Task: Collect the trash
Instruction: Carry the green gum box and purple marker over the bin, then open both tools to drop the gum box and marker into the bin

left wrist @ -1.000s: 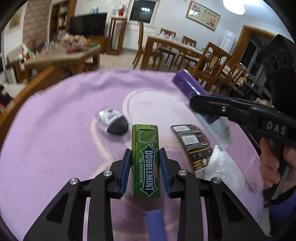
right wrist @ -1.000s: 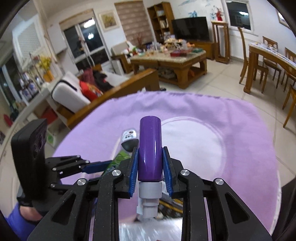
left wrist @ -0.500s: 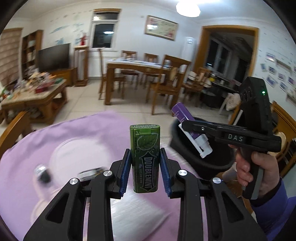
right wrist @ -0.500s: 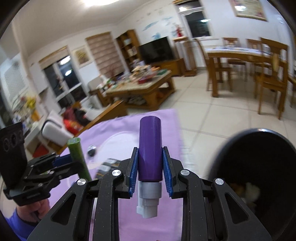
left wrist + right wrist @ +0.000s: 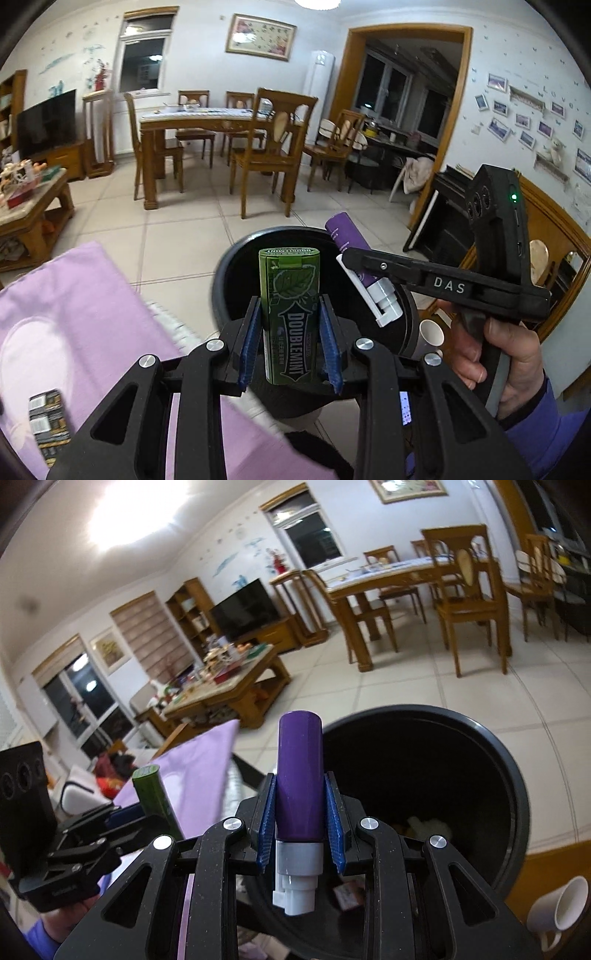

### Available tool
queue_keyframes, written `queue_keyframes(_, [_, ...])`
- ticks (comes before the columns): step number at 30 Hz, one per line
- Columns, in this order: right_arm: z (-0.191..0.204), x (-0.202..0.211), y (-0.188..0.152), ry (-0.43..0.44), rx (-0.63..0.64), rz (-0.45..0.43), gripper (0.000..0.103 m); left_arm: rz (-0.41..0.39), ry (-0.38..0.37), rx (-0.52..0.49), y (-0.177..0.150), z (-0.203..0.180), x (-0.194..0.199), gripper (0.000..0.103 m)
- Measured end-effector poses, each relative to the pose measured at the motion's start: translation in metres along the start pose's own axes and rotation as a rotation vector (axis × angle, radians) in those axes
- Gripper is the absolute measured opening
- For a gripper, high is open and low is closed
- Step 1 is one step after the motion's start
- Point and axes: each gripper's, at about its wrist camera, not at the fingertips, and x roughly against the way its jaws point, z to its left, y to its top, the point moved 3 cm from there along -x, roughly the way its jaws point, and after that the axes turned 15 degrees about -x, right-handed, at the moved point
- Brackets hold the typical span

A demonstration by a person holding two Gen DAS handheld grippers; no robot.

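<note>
While both grippers hang over the black bin (image 5: 509,775), the step in hand is the drop: left gripper (image 5: 290,343), lower centre of its frame, has jaws clamped on the green gum pack (image 5: 291,314); right gripper (image 5: 300,830) has jaws clamped on the purple tube (image 5: 299,775). Next move, imo: open both w/ items inside the rim, clear of the purple-clothed worktop (image 5: 74,314) at lower left

My left gripper (image 5: 289,341) clamps the green gum pack (image 5: 290,314) above the black bin (image 5: 229,273), beside my right gripper (image 5: 354,260) gripping a purple tube (image 5: 345,236).
</note>
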Motion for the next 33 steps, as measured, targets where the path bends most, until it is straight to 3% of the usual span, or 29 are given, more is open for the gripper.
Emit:
queue_keyframes(13, [-0.058, -0.011, -0.001, -0.033, -0.09, 0.014, 0.025, 0.074, -0.038, -0.044, 0.002, -0.016, -0.044, 0.031])
queue_keyframes(22, [-0.049, -0.028, -0.001, -0.052, -0.103, 0.032, 0.028, 0.083, -0.02, -0.082, 0.007, -0.021, -0.045, 0.034])
queue_keyframes(26, [-0.04, -0.031, -0.004, -0.057, -0.093, 0.032, 0.041, 0.081, -0.016, -0.09, 0.007, -0.022, -0.041, 0.047])
queue_keyframes(33, [-0.019, -0.033, -0.007, -0.058, -0.072, 0.028, 0.041, 0.051, -0.003, -0.082, 0.008, -0.012, -0.021, 0.053])
